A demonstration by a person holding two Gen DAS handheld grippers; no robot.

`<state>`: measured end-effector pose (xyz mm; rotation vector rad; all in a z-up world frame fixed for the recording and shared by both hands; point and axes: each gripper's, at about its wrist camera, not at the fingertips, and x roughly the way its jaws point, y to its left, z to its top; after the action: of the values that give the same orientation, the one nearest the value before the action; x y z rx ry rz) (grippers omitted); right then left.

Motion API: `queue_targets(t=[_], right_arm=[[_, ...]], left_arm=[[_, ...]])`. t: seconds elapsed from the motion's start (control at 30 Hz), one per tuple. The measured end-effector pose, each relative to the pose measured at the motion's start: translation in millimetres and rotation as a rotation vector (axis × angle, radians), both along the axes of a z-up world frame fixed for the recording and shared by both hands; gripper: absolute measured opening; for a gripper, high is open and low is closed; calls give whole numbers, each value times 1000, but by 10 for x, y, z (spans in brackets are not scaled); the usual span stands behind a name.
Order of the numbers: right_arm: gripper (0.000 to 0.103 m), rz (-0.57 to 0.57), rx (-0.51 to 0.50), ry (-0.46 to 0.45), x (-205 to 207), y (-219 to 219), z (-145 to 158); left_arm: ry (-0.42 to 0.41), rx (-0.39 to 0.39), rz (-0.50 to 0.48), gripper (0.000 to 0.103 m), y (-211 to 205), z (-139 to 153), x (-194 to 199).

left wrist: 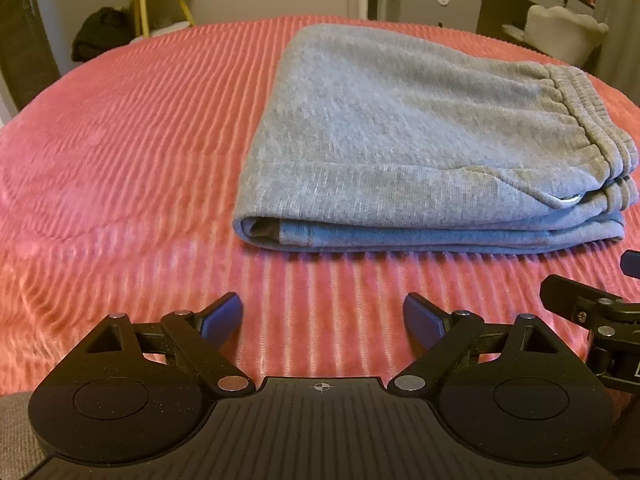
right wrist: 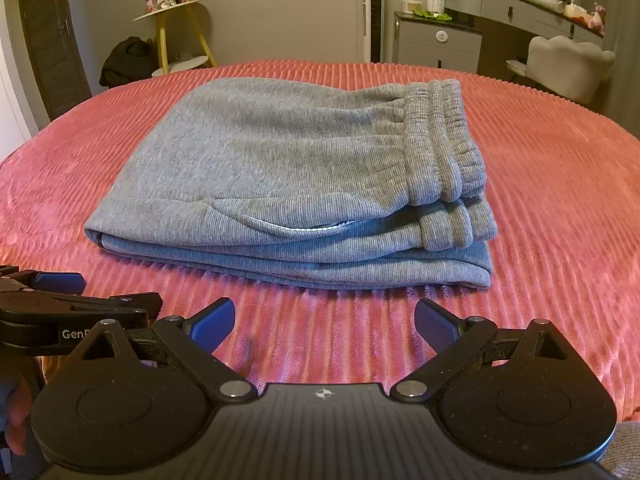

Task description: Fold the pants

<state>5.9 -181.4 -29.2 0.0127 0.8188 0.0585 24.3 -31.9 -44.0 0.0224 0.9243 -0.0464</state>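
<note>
Now the left claw [left wrist: 322,318] waits low over the pink bedspread [left wrist: 120,140], its blue tips wide apart with nothing between them. Just ahead lie the gray sweatpants [right wrist: 288,184], folded into a thick, neat stack in the middle of the bed, waistband [right wrist: 440,152] on the right side. The right claw [right wrist: 324,322] is also spread apart and empty. Both sit back from the cloth, likely because the folding looks done.
</note>
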Motion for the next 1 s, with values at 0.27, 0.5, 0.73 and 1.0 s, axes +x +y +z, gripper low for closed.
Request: queue_targets(t=[0.27, 0.5, 0.73, 1.0], right_arm=[[97, 0, -2, 0, -1, 1, 2], [97, 2, -4, -3, -5, 9, 2], [97, 3, -4, -4, -6, 10, 1], [97, 7, -6, -7, -12, 15, 10]], left_arm=[[-2, 7, -20, 93, -24, -4, -2], [3, -6, -17, 93, -3, -3, 16], [4, -74, -11, 93, 70, 28, 8], [4, -41, -31, 93, 13, 18, 2]])
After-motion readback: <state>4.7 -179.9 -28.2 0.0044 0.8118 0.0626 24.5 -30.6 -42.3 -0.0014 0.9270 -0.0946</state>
